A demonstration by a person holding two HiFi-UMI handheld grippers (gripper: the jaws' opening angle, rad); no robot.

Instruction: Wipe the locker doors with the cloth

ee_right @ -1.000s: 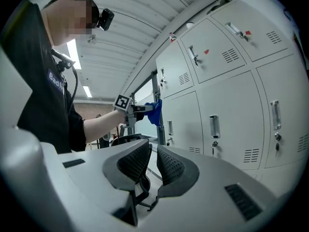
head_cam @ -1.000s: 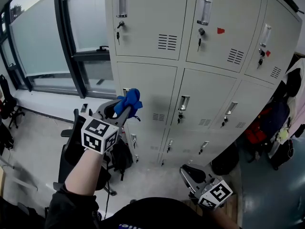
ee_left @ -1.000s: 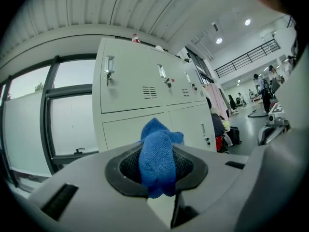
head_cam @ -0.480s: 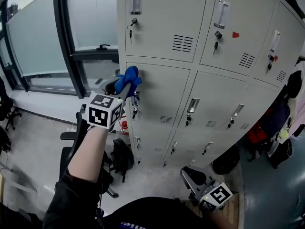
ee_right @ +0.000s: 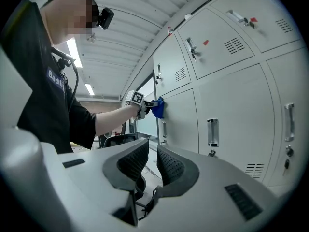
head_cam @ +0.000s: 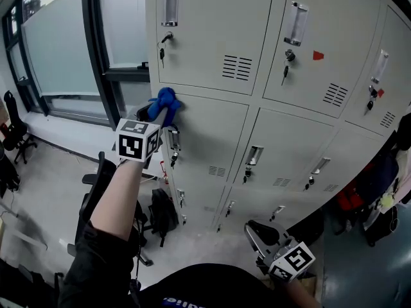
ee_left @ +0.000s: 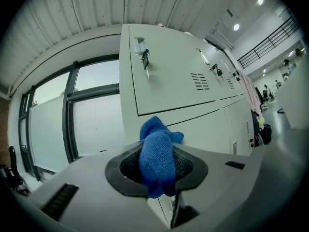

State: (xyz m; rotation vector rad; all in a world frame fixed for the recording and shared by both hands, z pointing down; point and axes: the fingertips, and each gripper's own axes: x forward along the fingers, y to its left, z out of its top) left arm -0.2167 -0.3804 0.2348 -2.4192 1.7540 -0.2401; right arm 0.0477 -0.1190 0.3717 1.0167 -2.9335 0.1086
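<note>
A bunched blue cloth point(head_cam: 165, 101) is clamped in my left gripper point(head_cam: 156, 112), held out at arm's length. The cloth presses against the top left corner of the leftmost middle-row locker door point(head_cam: 209, 136), just under the seam with the upper door point(head_cam: 212, 31). In the left gripper view the cloth point(ee_left: 157, 153) fills the gap between the jaws of that gripper point(ee_left: 158, 175) and sticks out past them. My right gripper point(head_cam: 258, 231) hangs low near my waist, away from the lockers; its jaws point(ee_right: 153, 151) are shut with nothing between them. The right gripper view shows the cloth point(ee_right: 158, 107) on the door from the side.
Grey lockers fill the wall, with handles and keys hanging in the locks point(head_cam: 160, 53). A dark-framed window point(head_cam: 58, 43) is at the left. A black chair point(head_cam: 96, 197) and a backpack point(head_cam: 160, 212) sit on the floor below the lockers. Hanging clothes and bags point(head_cam: 385, 172) crowd the right.
My left gripper has carried the cloth up the left middle door to its top corner, then slightly left. The right gripper has stayed low.
</note>
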